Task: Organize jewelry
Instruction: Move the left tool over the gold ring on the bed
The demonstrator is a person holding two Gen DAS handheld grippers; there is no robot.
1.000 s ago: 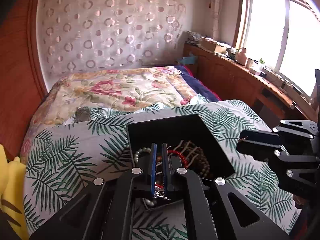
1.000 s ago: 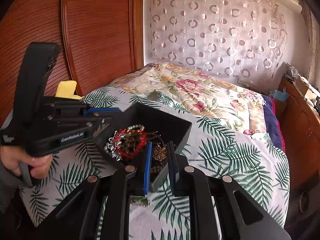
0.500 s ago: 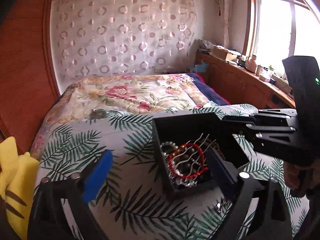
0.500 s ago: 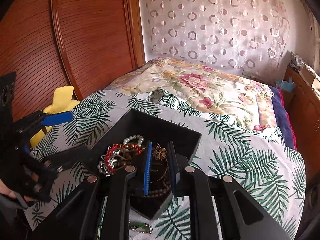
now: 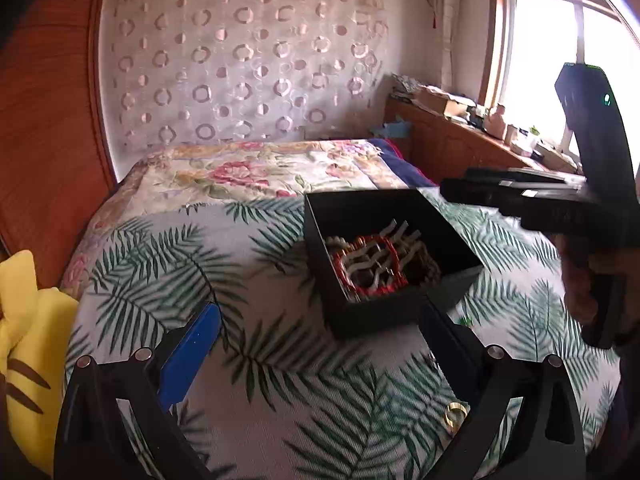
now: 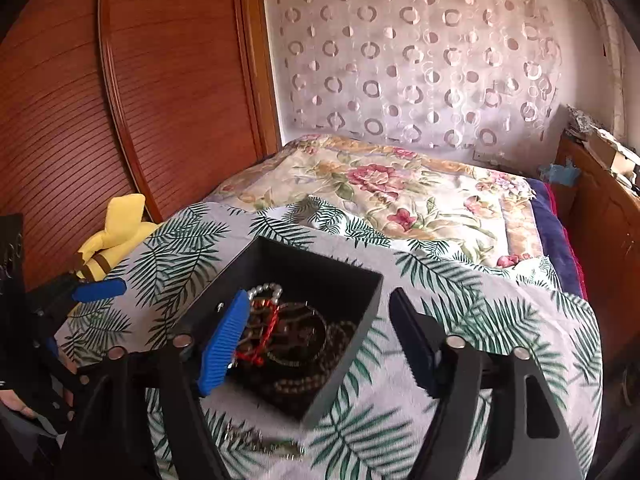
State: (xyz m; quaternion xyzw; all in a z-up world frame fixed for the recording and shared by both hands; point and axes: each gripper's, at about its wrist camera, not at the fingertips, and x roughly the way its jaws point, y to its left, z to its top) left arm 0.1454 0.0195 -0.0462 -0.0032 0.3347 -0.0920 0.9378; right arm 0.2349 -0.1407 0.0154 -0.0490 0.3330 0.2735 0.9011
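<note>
A black open box (image 5: 440,220) sits on the palm-leaf cloth (image 5: 248,272) on the bed. It holds a red bead bracelet (image 5: 340,264), pearls and dark bead strands. The box also shows in the right wrist view (image 6: 360,276), with pearls (image 6: 266,290) and brown beads (image 6: 308,376) inside. My left gripper (image 5: 316,324) is open and empty, just before the box's near wall. My right gripper (image 6: 316,336) is open and empty above the box. A gold ring (image 5: 456,414) lies on the cloth near my left gripper. A metal chain piece (image 6: 276,446) lies before the box.
A yellow plush toy (image 5: 24,344) lies at the cloth's left edge, also in the right wrist view (image 6: 114,232). A floral quilt (image 6: 384,184) covers the bed behind. A wooden headboard (image 6: 120,112) stands left. A cluttered wooden ledge (image 5: 480,136) runs under the window.
Both grippers opened. The left let go of jewelry into the box and drew back; the right released the flower pendant piece into the box.
</note>
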